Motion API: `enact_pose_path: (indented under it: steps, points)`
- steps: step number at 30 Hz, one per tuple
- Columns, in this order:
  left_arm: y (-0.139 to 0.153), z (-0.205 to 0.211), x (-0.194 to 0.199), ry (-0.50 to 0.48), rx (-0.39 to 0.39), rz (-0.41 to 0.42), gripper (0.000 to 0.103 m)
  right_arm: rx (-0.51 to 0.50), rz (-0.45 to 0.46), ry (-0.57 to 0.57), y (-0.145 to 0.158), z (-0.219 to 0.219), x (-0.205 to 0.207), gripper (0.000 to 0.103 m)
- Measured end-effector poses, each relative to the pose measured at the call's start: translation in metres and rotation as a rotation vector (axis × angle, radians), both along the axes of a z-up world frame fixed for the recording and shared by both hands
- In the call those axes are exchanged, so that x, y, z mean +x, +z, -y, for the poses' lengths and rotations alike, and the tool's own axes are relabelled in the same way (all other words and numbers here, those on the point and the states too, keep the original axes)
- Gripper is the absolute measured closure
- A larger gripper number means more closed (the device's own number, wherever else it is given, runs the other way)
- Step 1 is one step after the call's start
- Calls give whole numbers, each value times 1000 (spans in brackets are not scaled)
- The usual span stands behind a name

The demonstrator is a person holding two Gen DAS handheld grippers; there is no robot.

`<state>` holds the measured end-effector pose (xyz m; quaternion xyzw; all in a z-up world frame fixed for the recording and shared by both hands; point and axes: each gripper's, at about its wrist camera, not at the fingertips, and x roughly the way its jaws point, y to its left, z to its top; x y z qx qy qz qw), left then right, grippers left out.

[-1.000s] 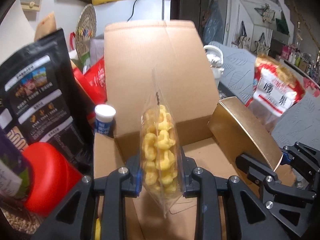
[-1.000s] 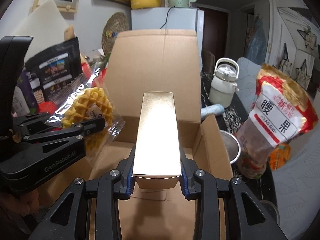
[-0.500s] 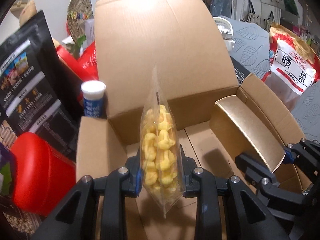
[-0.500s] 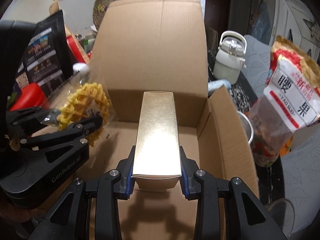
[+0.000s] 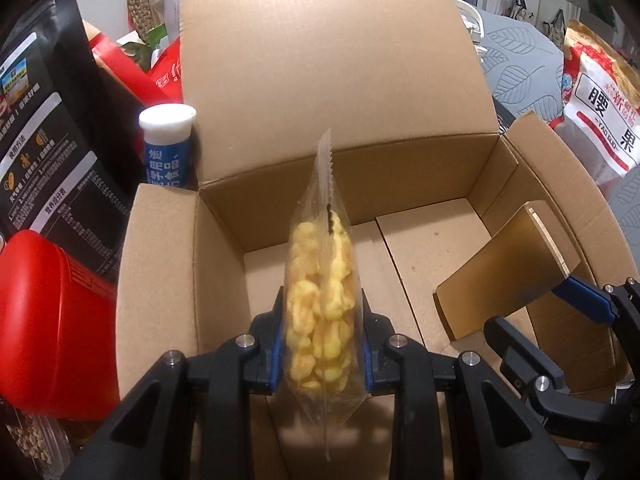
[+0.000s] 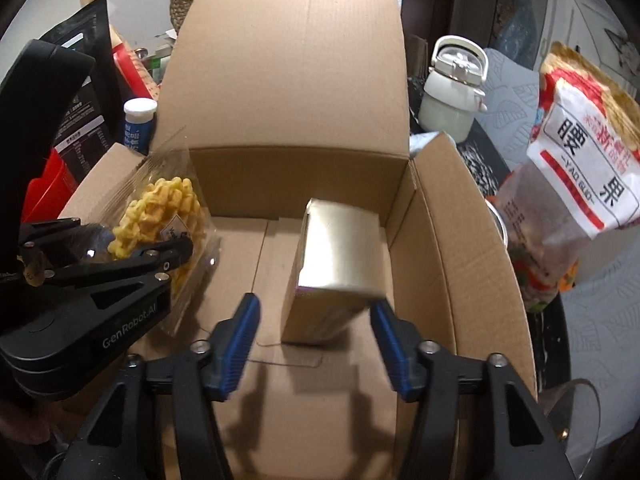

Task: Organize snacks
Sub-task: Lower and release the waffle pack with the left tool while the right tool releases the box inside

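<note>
An open cardboard box [image 5: 360, 184] fills both views. My left gripper [image 5: 320, 344] is shut on a clear bag of yellow waffle snacks [image 5: 320, 300], held upright on edge above the box's left half. Seen from the right wrist, that waffle bag [image 6: 160, 212] and the left gripper [image 6: 172, 236] hang at the left. My right gripper [image 6: 314, 344] is opening its jaws. The gold box [image 6: 336, 264] lies between them, tilted and blurred, with both blue pads off its sides. In the left wrist view the gold box [image 5: 508, 264] leans in the box's right half, by the right gripper [image 5: 556, 320].
Left of the cardboard box stand a black pouch [image 5: 44, 140], a red canister [image 5: 48, 320] and a blue tube with a white cap [image 5: 168, 144]. To its right are a red-and-white cashew bag [image 6: 580, 168] and a white kettle [image 6: 452, 92]. The box's back flap stands upright.
Both grippers have sunk toward the inside of the cardboard box. The right jaws have spread apart and let go of the gold box, which now tips askew. The left grip is unchanged.
</note>
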<state>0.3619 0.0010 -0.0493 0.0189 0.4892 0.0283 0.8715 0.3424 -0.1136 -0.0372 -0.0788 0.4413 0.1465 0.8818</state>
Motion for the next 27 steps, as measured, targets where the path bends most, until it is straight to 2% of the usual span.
enact_pose_path:
  steps: [7, 9, 10, 12, 13, 16, 27]
  points:
    - [2, 7, -2, 6, 7, -2, 74, -17, 10, -18, 6, 4, -7, 43]
    - [5, 7, -2, 6, 10, 4, 74, -27, 25, -26, 11, 6, -11, 40]
    - [7, 8, -3, 7, 10, 7, 71, -29, 32, -30, 14, 6, -14, 40]
    - [12, 2, -8, 6, 2, 15, 41, -29, 43, -38, 19, 8, -17, 39]
    - [13, 2, -9, 8, 5, 21, 14, -28, 47, -40, 21, 9, -18, 39]
    - [21, 0, -14, 4, -17, 34, 5, -37, 70, -60, 29, 15, -19, 39]
    - [62, 6, -48, -7, -4, 114, 5, -45, 128, -83, 61, 23, -43, 38]
